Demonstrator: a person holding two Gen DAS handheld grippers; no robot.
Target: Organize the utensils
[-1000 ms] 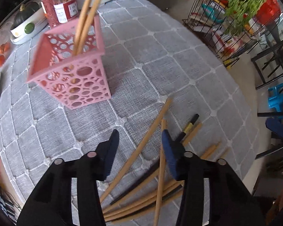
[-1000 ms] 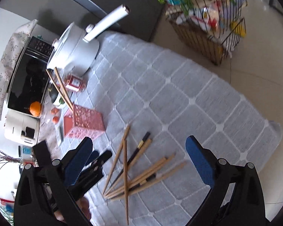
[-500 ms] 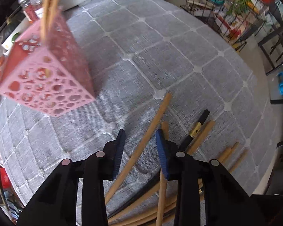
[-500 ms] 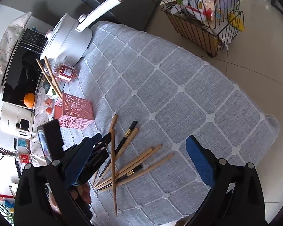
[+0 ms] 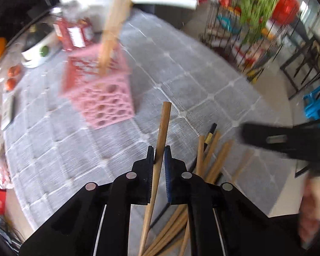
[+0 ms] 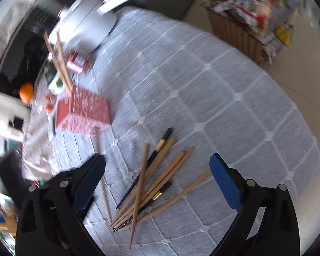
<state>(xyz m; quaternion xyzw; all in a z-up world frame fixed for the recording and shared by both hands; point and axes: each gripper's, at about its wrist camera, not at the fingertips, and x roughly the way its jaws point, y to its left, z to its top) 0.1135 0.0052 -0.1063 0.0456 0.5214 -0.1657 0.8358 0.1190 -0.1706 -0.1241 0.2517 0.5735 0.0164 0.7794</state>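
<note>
Wooden chopstick sits between the closing jaws of the left gripper, its tip aimed at the pink holder beyond. The right gripper hangs wide open and empty above the loose pile, nearer than the holder on the grey quilted surface. To do this well, I judge the stick should be lifted clear, tipped upright and lowered into the holder. Counted: two chopsticks already stand in the holder; roughly eight lie loose.
</note>
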